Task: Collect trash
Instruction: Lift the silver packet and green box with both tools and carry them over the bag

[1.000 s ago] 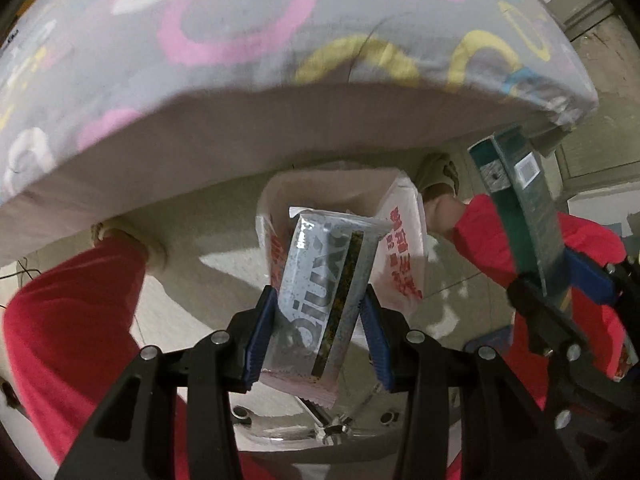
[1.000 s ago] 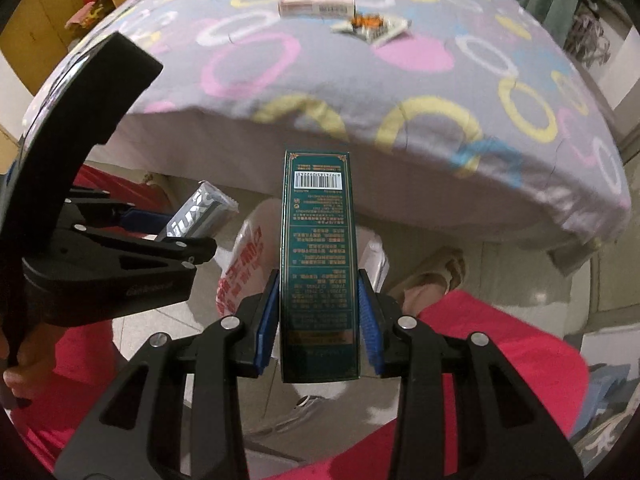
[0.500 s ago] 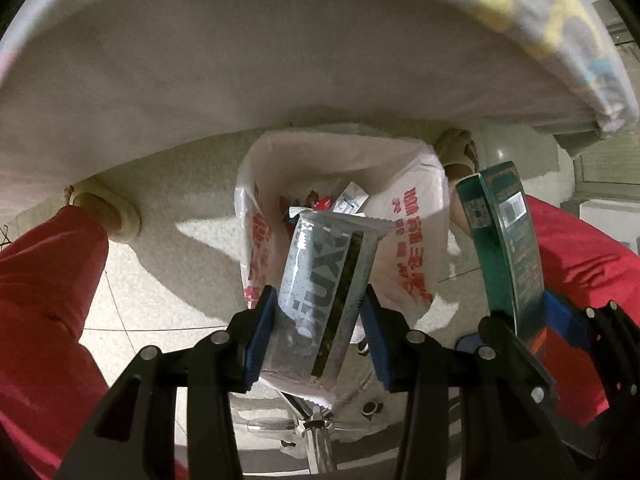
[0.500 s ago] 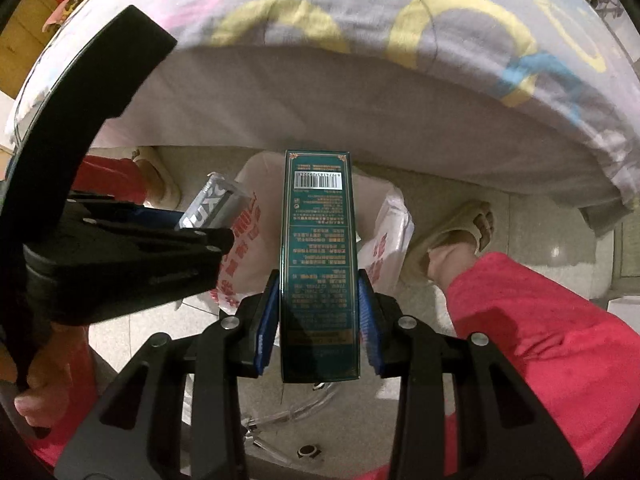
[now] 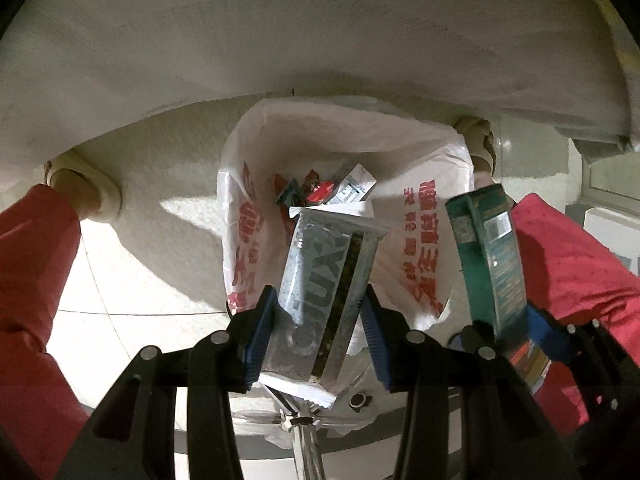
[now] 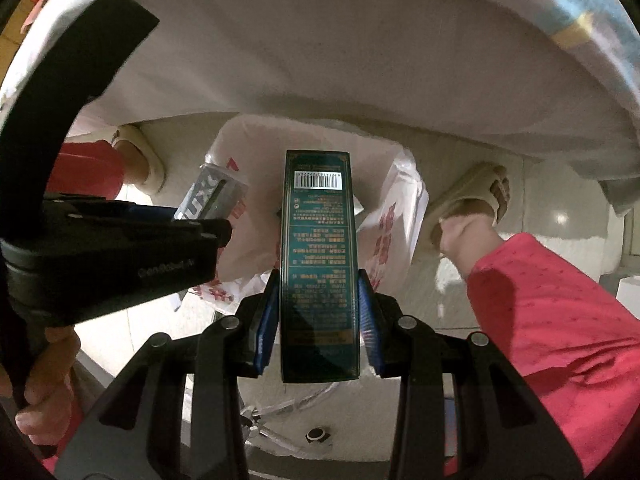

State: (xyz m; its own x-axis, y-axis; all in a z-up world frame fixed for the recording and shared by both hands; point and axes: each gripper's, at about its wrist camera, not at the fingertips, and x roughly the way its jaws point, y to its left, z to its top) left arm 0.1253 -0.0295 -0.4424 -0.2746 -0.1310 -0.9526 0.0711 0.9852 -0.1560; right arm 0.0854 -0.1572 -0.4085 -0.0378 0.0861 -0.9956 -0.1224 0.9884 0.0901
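Note:
My left gripper (image 5: 318,320) is shut on a silver snack wrapper (image 5: 328,292) and holds it over the open mouth of a white plastic bag (image 5: 420,208) with red print on the floor. The bag holds several pieces of trash (image 5: 324,192). My right gripper (image 6: 318,316) is shut on a dark green carton (image 6: 318,256) with a barcode, held upright above the same bag (image 6: 396,208). The carton also shows at the right of the left wrist view (image 5: 490,264), and the wrapper at the left of the right wrist view (image 6: 212,196).
The hanging edge of a tablecloth (image 5: 320,32) spans the top, just beyond the bag. The person's red-trousered legs (image 6: 552,320) and beige slippers (image 6: 476,196) flank the bag. A chair base (image 5: 304,424) with castors lies below the grippers.
Both grippers have tipped downward and moved closer over the bag. The tabletop has gone out of view and the bag's inside now shows.

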